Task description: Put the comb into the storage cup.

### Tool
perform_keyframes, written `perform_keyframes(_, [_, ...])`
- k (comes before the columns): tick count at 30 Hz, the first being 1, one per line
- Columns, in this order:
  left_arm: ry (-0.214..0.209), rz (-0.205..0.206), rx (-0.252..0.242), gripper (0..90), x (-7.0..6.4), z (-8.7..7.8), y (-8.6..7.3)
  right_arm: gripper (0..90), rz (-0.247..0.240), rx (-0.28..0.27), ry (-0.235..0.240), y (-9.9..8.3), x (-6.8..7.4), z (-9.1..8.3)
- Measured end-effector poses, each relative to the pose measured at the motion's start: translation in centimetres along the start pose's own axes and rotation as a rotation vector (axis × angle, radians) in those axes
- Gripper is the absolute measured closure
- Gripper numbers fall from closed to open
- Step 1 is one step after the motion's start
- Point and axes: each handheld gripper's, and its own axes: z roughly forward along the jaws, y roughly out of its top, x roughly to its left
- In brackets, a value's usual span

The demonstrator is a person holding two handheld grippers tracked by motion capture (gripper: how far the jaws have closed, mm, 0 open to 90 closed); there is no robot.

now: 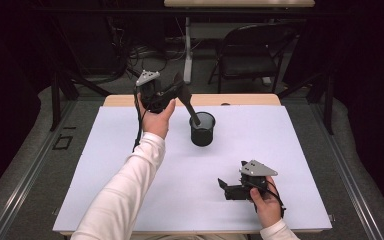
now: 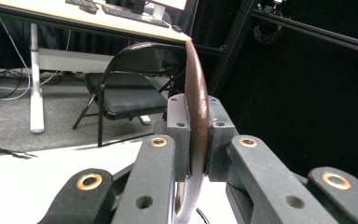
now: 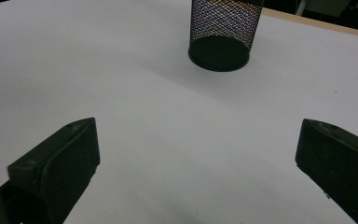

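Over the mesh cup (image 1: 202,129), my left gripper (image 1: 180,95) had its jaws pinching the spatula (image 1: 192,111), tip at the rim; figured lowering it straight was smartest. Right gripper (image 1: 223,186) rested spread wide.

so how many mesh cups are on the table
1. The black mesh cup stands upright on the white table, toward the far middle, with the dark utensil held by the left gripper dipping into it.

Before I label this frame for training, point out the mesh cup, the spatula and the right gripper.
mesh cup (image 1: 202,134), high view, its front wall.
spatula (image 2: 196,98), left gripper view, edge of its brown blade.
right gripper (image 1: 222,187), high view, between its fingertips.
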Motion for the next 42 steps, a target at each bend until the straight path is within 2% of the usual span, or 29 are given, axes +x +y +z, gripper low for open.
perform_keyframes(21, [0.015, -0.018, 0.039, 83.8, -0.1, 1.9, -1.4, 0.0, -0.001, 0.009, 0.006, -0.1, 0.0, 0.0])
perform_keyframes(42, [0.040, -0.059, 0.085, 83.8, 0.7, 3.6, -3.5, 0.0, -0.002, 0.006, 0.008, -0.1, 0.0, 0.1])
